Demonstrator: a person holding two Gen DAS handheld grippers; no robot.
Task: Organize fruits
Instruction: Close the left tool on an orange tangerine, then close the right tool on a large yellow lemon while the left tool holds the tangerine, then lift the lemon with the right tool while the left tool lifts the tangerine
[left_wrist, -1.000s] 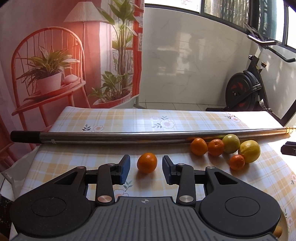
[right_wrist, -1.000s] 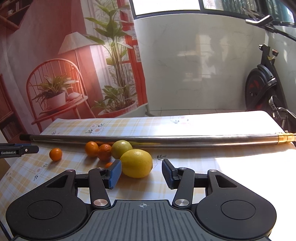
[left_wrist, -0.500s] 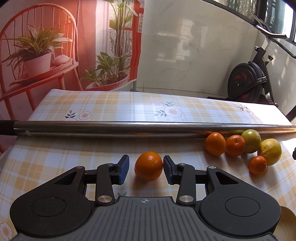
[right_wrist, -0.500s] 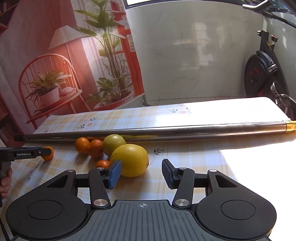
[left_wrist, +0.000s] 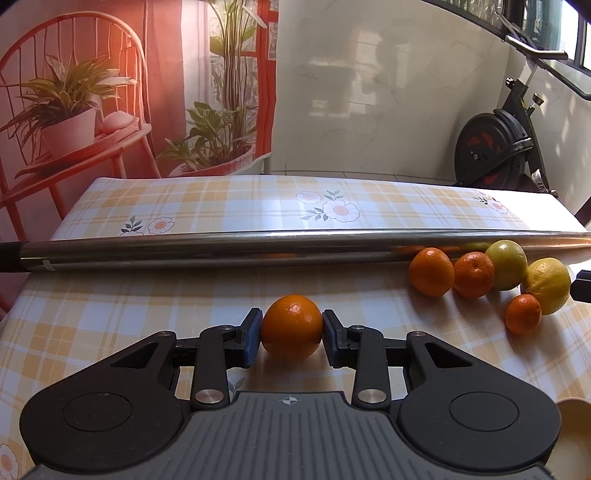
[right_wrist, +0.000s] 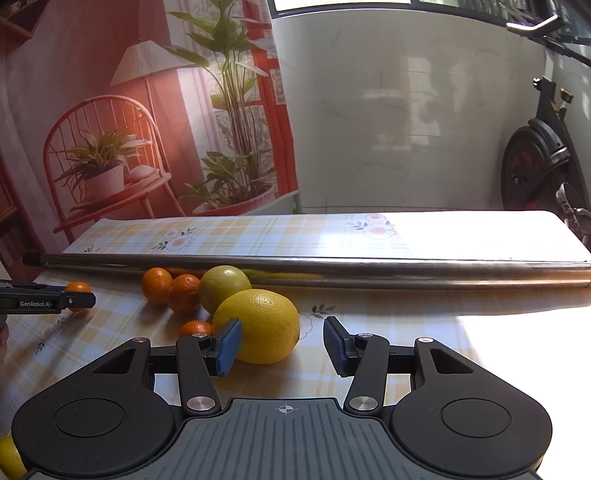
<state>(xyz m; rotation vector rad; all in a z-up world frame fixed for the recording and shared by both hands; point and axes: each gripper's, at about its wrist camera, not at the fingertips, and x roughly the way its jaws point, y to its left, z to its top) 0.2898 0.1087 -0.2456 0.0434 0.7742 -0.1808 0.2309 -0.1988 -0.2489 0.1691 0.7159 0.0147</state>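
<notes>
Round orange mandarin (left_wrist: 291, 328): resting on the yellow checked tablecloth with flowers (left_wrist: 110, 295), alone, well apart from the other fruits, near side of the long shiny metal pipe (left_wrist: 221, 247).
Left gripper (left_wrist: 291, 338): clenched on this mandarin, both blue pads touching its sides; not lifted yet, as far as visible.
Risk at left: round smooth peel, contact only near the widest part (a small area), so possible slip out or roll toward the pipe if lifted fast or tilted; too much squeeze could bruise soft fruit.
Big yellow lemon-like fruit (right_wrist: 258, 325): on the cloth, front of the group, just beside a small orange mandarin (right_wrist: 195, 328) and a round green-yellow citrus (right_wrist: 225, 286).
Right gripper (right_wrist: 282, 345): released, wide; left pad touching or almost touching the yellow fruit, right pad apart from it.
Risk at right: fruit sitting off-centre, so closing now could push it sideways instead of catching it, and knock the small mandarin.
Neighbours: two more orange mandarins (right_wrist: 157, 284) against the pipe; a push could scatter the whole group.
Both tools: near each other, so collision possible when crossing.
</notes>
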